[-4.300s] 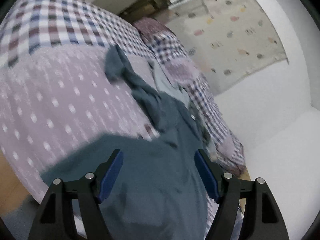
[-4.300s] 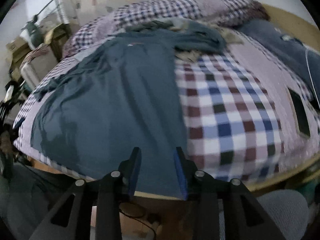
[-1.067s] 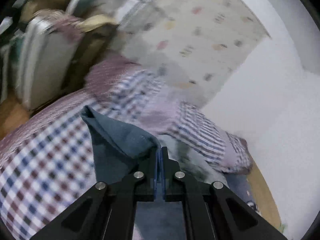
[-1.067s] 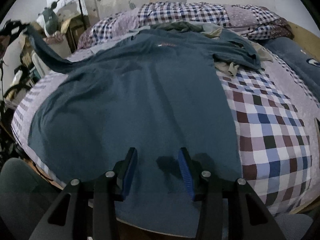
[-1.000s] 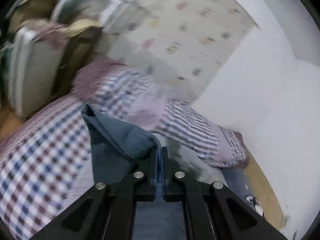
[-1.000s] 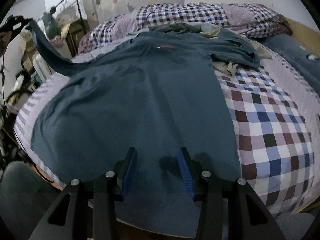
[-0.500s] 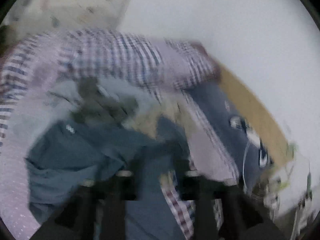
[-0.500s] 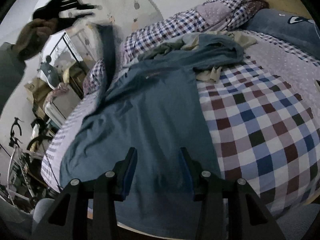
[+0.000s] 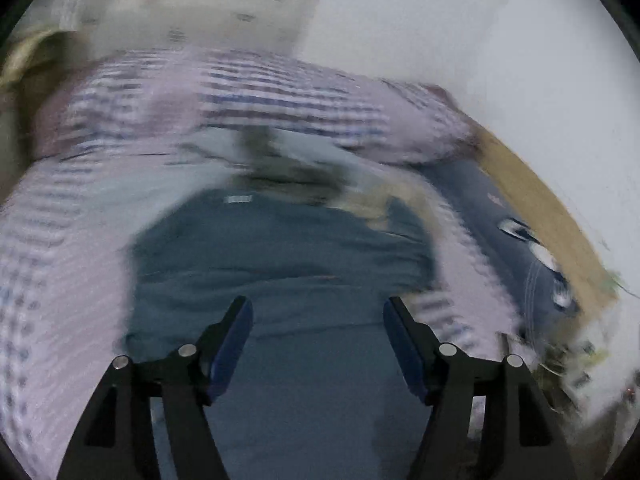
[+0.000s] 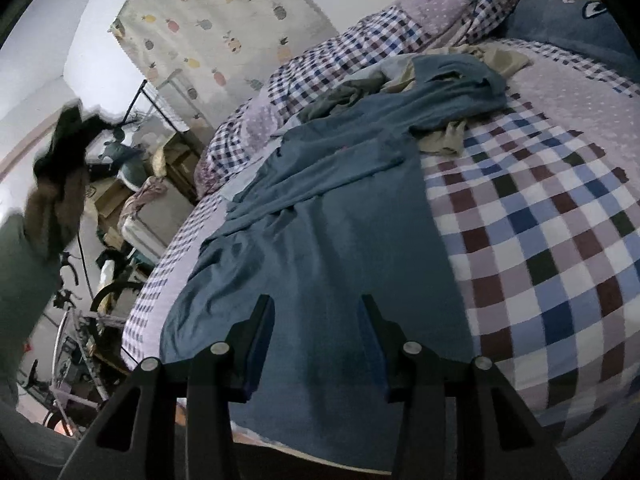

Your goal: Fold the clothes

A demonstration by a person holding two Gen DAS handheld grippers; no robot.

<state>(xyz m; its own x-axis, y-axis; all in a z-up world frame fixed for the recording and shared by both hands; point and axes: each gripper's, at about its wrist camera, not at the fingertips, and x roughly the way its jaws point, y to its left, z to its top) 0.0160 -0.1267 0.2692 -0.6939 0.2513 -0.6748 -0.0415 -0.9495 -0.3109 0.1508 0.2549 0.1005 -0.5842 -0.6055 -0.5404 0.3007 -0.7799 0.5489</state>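
there, checked bedspread [image 10: 540, 216] under shirt [image 10: 340, 240]

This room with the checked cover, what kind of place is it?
Most likely a lived-in bedroom. A bed with a checked quilt fills the view, a teal shirt lies spread on it, and a pineapple-print curtain hangs behind. Boxes and a bicycle crowd the side.

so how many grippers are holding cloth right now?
0. The left gripper is open above the teal shirt; the right gripper is open over its lower part.
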